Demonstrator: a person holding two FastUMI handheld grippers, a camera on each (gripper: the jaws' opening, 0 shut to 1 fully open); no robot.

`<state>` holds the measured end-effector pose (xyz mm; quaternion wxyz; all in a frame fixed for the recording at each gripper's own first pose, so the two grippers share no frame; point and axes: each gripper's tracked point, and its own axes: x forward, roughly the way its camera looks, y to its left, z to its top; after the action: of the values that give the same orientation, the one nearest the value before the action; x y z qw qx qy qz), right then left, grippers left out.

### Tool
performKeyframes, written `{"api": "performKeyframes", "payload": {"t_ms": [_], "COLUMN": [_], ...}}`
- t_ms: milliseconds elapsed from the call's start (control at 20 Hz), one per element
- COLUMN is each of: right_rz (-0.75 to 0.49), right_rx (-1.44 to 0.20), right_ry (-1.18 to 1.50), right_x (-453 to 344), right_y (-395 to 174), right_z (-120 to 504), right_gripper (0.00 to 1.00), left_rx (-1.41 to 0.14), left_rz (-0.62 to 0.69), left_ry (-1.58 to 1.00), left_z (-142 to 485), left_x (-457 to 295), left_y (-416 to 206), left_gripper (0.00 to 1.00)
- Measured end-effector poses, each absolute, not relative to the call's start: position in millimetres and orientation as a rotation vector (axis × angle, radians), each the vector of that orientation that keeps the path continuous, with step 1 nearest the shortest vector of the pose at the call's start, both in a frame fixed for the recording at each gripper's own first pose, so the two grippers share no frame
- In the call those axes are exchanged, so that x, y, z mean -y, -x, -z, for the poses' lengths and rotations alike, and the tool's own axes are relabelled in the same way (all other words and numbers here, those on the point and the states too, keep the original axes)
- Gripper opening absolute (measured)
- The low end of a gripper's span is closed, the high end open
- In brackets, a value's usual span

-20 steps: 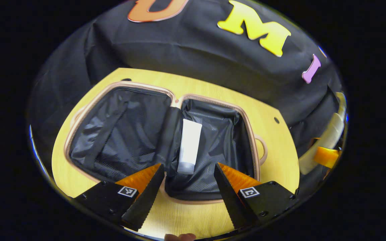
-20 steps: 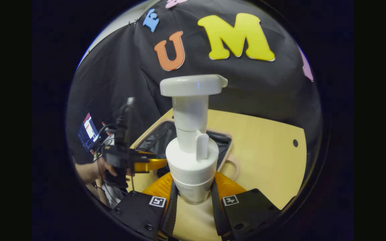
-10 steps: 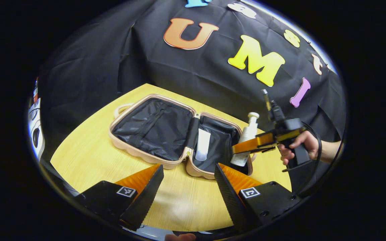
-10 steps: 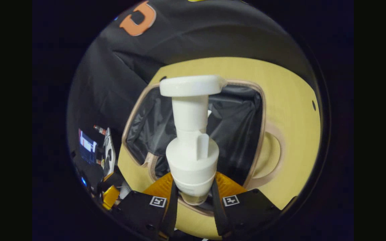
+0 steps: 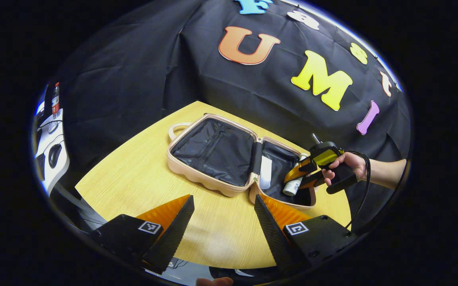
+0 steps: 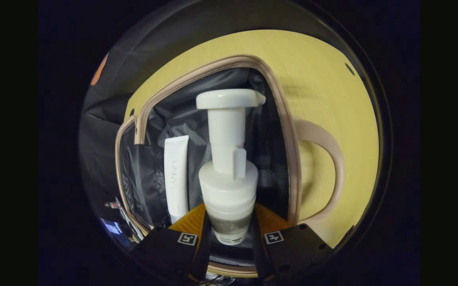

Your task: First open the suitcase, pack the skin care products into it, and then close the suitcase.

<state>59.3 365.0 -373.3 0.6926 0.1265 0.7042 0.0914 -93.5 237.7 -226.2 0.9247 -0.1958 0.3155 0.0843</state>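
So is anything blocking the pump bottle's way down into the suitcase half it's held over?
Nothing visible does. The right gripper holds the pump bottle over the open suitcase half; the white tube lies beside it, with bare lining under the bottle.

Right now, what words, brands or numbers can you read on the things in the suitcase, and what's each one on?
Nothing reads clearly.
On the tube: faint lettering along its side, too blurred to read.
On the pump bottle: small print near its base, too small to read.
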Motion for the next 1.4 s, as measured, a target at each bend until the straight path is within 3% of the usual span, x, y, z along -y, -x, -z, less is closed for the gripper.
{"api": "performKeyframes", "payload": {"t_ms": [150,450,600,650,850,900,1000,1050,1150,1200,1250,1300,1350,1400], "right_rz": [-0.175,-0.220,-0.277,-0.310,-0.540,-0.579,-0.637,-0.658,-0.667,-0.662,-0.652,-0.641,-0.632,-0.625], "right_rx": [-1.567,-1.523,-1.476,-1.443,-1.154,-1.096,-1.032,-1.016,-0.984,-0.970,-0.959,-0.948,-0.937,-0.924], "right_ry": [-0.238,-0.176,-0.166,-0.148,-0.028,-0.008,0.006,0.005,0.001,-0.008,-0.014,-0.019,-0.020,-0.023], "right_x": [-363,-365,-353,-346,-324,-319,-309,-305,-296,-291,-285,-280,-275,-272], "right_y": [-59,-60,-55,-54,-56,-52,-38,-30,-23,-20,-19,-20,-21,-22], "right_z": [376,363,333,318,250,234,211,202,190,183,178,177,174,173], "right_gripper": [0.42,0.52,0.70,0.69,0.81,0.76,0.81,0.77,0.81,0.77,0.77,0.77,0.81,0.82], "left_rx": [-0.640,-0.623,-0.577,-0.558,-0.457,-0.436,-0.404,-0.407,-0.437,-0.456,-0.471,-0.484,-0.490,-0.495], "left_rz": [-0.178,-0.221,-0.241,-0.254,-0.255,-0.255,-0.255,-0.255,-0.257,-0.264,-0.275,-0.290,-0.290,-0.283], "left_ry": [0.410,0.383,0.401,0.404,0.524,0.571,0.689,0.751,0.858,0.890,0.901,0.908,0.924,0.941], "left_z": [226,231,229,230,241,247,264,275,300,314,323,330,334,337], "left_x": [-242,-270,-303,-320,-387,-401,-420,-426,-435,-439,-445,-451,-452,-452], "left_y": [87,74,55,46,-11,-25,-56,-69,-82,-86,-89,-91,-101,-107], "left_gripper": [0.97,0.97,0.97,0.97,0.97,0.97,0.96,0.93,0.92,0.91,0.87,0.75,0.84,0.82]}}
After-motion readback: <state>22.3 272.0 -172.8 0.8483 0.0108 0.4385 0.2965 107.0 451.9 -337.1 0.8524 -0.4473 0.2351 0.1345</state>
